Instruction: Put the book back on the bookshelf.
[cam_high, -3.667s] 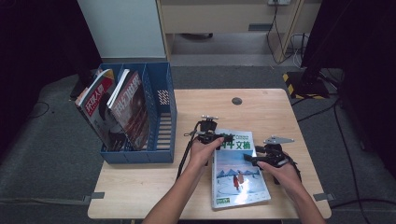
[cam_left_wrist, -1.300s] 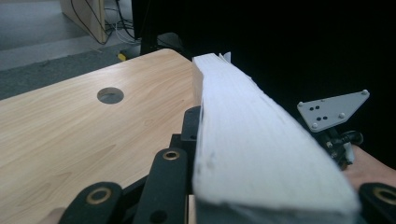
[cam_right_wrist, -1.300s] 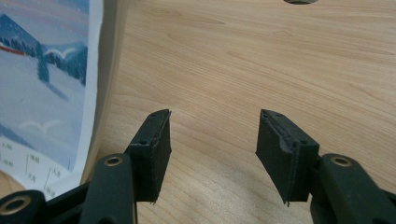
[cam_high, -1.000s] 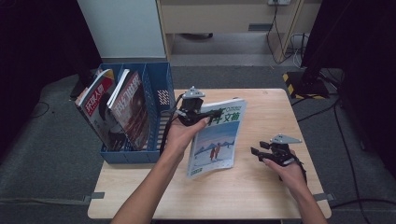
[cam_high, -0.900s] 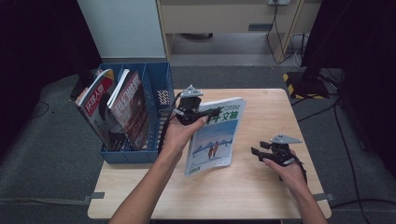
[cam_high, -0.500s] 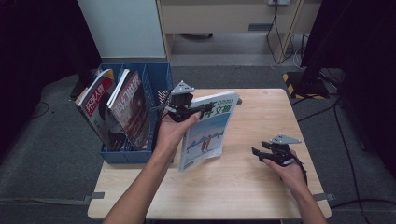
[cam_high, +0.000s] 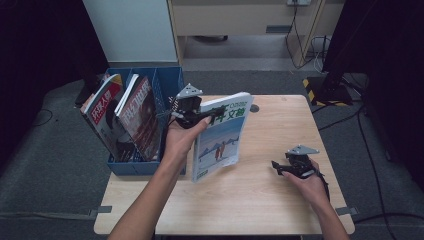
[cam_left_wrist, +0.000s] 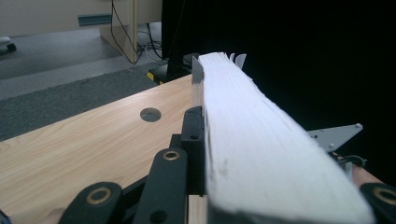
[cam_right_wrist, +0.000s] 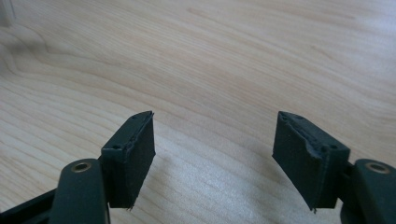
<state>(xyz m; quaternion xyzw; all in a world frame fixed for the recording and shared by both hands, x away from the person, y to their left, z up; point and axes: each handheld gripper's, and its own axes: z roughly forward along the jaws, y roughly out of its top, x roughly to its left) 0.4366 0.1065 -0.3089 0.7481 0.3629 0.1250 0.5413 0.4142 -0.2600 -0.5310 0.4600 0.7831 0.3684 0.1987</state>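
My left gripper (cam_high: 202, 115) is shut on the top edge of a magazine (cam_high: 220, 137) with a green-lettered cover and a snow scene, held nearly upright just above the wooden table (cam_high: 260, 200) beside the blue file box (cam_high: 172, 82). In the left gripper view the magazine's white page edges (cam_left_wrist: 261, 144) sit clamped between the black jaws. My right gripper (cam_high: 276, 167) rests low over the table's right side; its jaws have just been opening and stand apart over bare wood (cam_right_wrist: 212, 135) with nothing between them.
The blue file box holds two upright magazines (cam_high: 107, 120) (cam_high: 142, 117) at the table's left edge. A round cable hole (cam_high: 255, 108) sits near the table's far edge. Cables and a yellow-black striped base (cam_high: 325, 90) lie on the floor beyond.
The left gripper has lifted the magazine off the table, tipped it upright and carried it left toward the blue box. The right hand has stayed in place.
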